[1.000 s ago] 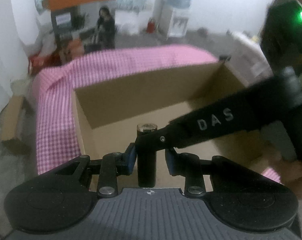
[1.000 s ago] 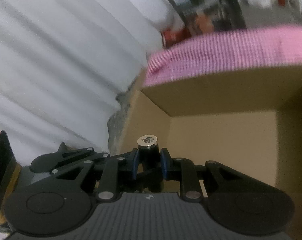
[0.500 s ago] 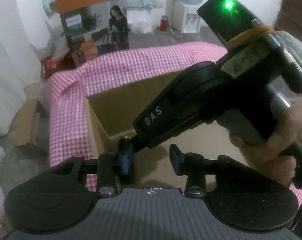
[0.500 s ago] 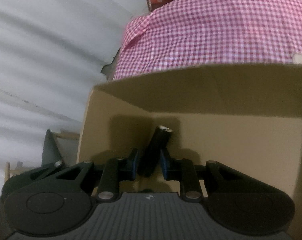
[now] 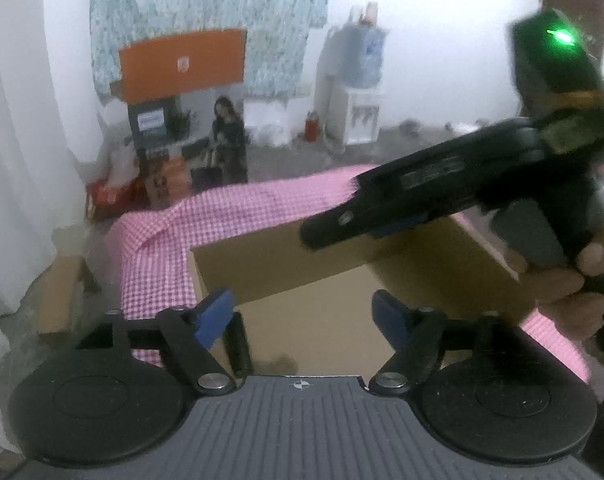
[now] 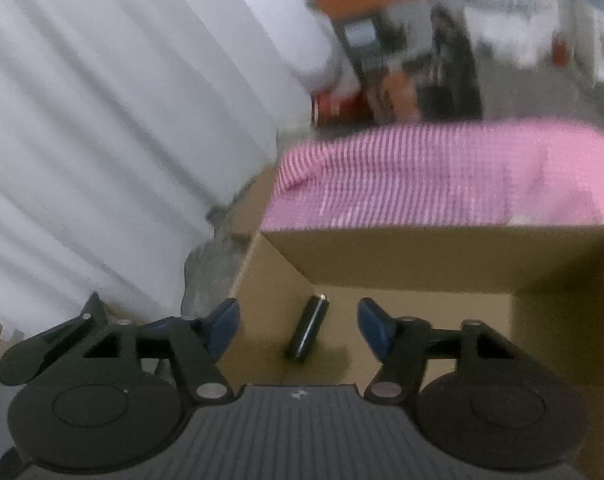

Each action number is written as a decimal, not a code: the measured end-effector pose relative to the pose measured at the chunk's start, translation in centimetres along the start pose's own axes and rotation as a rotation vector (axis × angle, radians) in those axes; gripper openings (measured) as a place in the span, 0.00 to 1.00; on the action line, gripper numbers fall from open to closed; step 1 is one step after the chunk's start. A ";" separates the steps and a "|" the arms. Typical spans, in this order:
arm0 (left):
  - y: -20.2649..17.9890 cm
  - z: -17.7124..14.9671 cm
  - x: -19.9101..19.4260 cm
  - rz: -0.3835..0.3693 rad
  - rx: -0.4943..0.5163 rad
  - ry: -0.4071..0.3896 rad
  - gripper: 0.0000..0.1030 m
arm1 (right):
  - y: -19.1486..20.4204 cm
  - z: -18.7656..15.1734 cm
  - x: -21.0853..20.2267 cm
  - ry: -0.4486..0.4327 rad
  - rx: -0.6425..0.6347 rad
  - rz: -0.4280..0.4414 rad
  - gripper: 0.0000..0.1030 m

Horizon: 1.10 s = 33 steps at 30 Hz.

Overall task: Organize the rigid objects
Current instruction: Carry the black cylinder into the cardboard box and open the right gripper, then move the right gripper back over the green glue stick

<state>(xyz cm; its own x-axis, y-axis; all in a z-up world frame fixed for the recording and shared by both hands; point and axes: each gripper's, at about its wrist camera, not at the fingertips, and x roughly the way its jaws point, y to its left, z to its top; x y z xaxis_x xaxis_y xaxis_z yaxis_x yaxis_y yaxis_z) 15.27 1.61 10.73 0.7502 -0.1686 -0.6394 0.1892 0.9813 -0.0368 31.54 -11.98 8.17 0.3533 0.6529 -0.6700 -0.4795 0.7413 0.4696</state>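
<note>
Since the earlier frames the right gripper (image 6: pixel 298 322) had released the black cylinder (image 6: pixel 306 333), which lay low-centre in the cardboard box (image 6: pixel 421 268); both it and the left gripper (image 5: pixel 302 316) stood wide, holding nothing.

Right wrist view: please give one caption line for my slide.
Open right tool above a cardboard box where a black cylinder lies on the floor.

From my remote seat, I saw my right gripper (image 6: pixel 298 322) with its blue-padded jaws spread wide above the open brown cardboard box (image 6: pixel 421 264). A slim black cylinder (image 6: pixel 306 328) lay loose on the box floor at lower centre. Pink checked cloth (image 6: pixel 441 172) filled the upper right behind the box.
</note>
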 end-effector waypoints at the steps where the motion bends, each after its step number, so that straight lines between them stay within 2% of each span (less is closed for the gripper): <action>1: -0.2 -0.2 -0.7 -0.008 -0.003 -0.015 0.82 | 0.4 -0.6 -1.7 -0.042 -0.014 -0.004 0.79; 5: -1.5 -1.7 -3.7 -0.046 -0.001 -0.066 0.94 | 2.1 -3.5 -8.1 -0.189 -0.084 -0.041 0.98; 7: -2.5 -2.6 -4.7 -0.069 0.005 -0.081 0.95 | 2.7 -5.7 -11.4 -0.263 -0.121 -0.082 1.00; 10: -4.0 -4.2 -5.2 -0.102 0.024 -0.082 0.95 | 3.6 -9.1 -15.1 -0.327 -0.184 -0.179 1.00; 15: -7.4 -7.1 -4.0 -0.169 0.066 -0.057 0.95 | 4.4 -14.8 -17.7 -0.334 -0.270 -0.365 1.00; 18: -9.2 -8.8 -2.3 -0.216 0.080 -0.031 0.95 | 4.7 -17.8 -17.3 -0.324 -0.323 -0.500 1.00; 20: -10.5 -10.1 -1.5 -0.236 0.089 -0.021 0.95 | 4.4 -19.5 -17.2 -0.312 -0.350 -0.546 1.00; 22: -11.6 -11.1 -0.4 -0.251 0.103 -0.005 0.94 | 3.7 -21.0 -17.3 -0.296 -0.344 -0.529 1.00; 26: -13.4 -12.7 1.9 -0.277 0.132 0.038 0.88 | 0.6 -23.1 -17.0 -0.307 -0.221 -0.431 1.00; 29: -14.6 -13.5 2.7 -0.288 0.149 0.062 0.78 | -1.5 -24.6 -16.4 -0.304 -0.142 -0.452 1.00; 33: -15.7 -14.1 3.8 -0.295 0.153 0.094 0.69 | -3.9 -25.9 -15.5 -0.277 -0.087 -0.388 0.99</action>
<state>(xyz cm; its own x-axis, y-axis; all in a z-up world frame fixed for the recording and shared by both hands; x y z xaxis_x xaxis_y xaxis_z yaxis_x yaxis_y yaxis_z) 6.22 -13.09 -1.99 0.5890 -0.4265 -0.6864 0.4873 0.8650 -0.1192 7.11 -28.99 1.80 0.7140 0.3568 -0.6025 -0.3314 0.9301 0.1580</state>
